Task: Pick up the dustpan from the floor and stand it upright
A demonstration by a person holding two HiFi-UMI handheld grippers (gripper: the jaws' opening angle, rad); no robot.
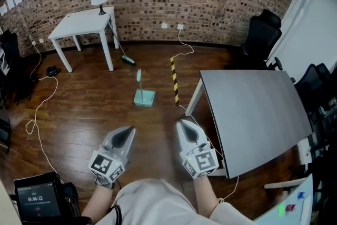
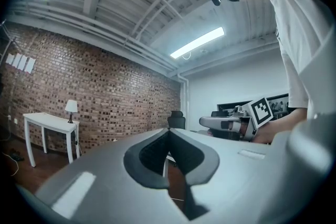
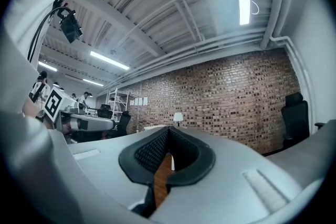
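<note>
- Head view, far left: a white table (image 1: 84,21), well apart from anything that matters here.
- My left gripper (image 1: 126,133) hangs low in front of me, fingers pinched together on nothing. The left gripper view shows the pads meeting.
- The dustpan (image 1: 144,97) is teal and sits on the wood floor ahead, well apart from both grippers, its handle (image 1: 139,75) pointing away from me. My guess is light, stiff plastic, maybe a bit slick. I'd grab the handle partway along rather than the thin pan lip.
- My right gripper (image 1: 184,126) is the same: clamped closed and empty.
- A grey table (image 1: 253,113) is just beside it.
</note>
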